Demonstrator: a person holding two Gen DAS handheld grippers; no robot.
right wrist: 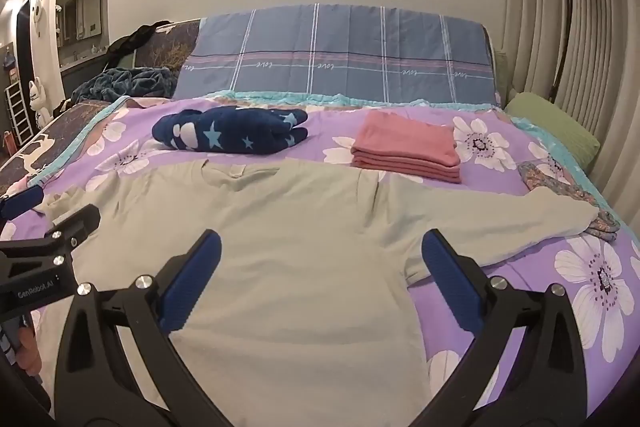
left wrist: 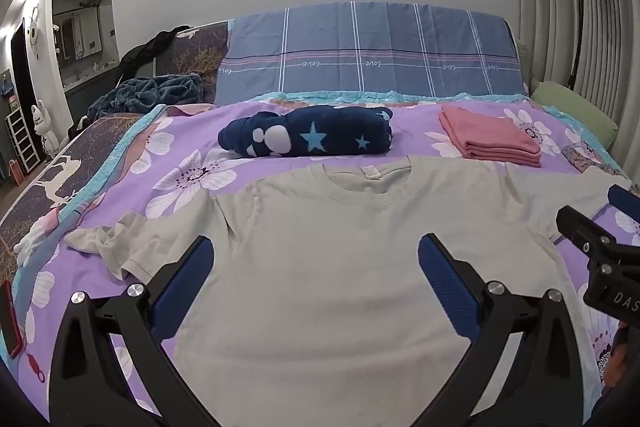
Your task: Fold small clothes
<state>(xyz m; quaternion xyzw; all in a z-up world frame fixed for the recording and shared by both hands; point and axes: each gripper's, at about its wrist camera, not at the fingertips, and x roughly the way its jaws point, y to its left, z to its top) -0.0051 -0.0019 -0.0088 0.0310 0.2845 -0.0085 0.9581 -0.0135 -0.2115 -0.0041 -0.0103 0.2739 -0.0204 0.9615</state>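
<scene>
One pale grey-beige T-shirt (left wrist: 340, 267) lies spread flat on the bed, collar toward the headboard, its body reaching down toward both cameras. Its left sleeve (left wrist: 116, 247) is rumpled and bunched; its right sleeve (right wrist: 520, 223) stretches out smoothly, the cuff touching a small patterned cloth (right wrist: 560, 187) near the bed's edge.

Above the shirt's middle the left gripper (left wrist: 316, 259) hovers with its blue-padded fingers spread wide, nothing between them. Over the shirt's right side, near the armpit, the right gripper (right wrist: 320, 251) hangs with its fingers likewise set wide apart and holding nothing (each gripper also shows at the edge of the other's view).

Just beyond the collar sits a rolled navy blanket (left wrist: 308, 139) with stars and white paw shapes. To its right, apart from it, lies a folded pink stack (right wrist: 408, 147). Everything rests on a purple floral bedspread (left wrist: 192, 183). Behind stands a blue plaid cover (left wrist: 372, 55) draped over the headboard, with a green pillow (right wrist: 556, 131) at the right and a crumpled teal blanket (left wrist: 148, 95) at the left.
</scene>
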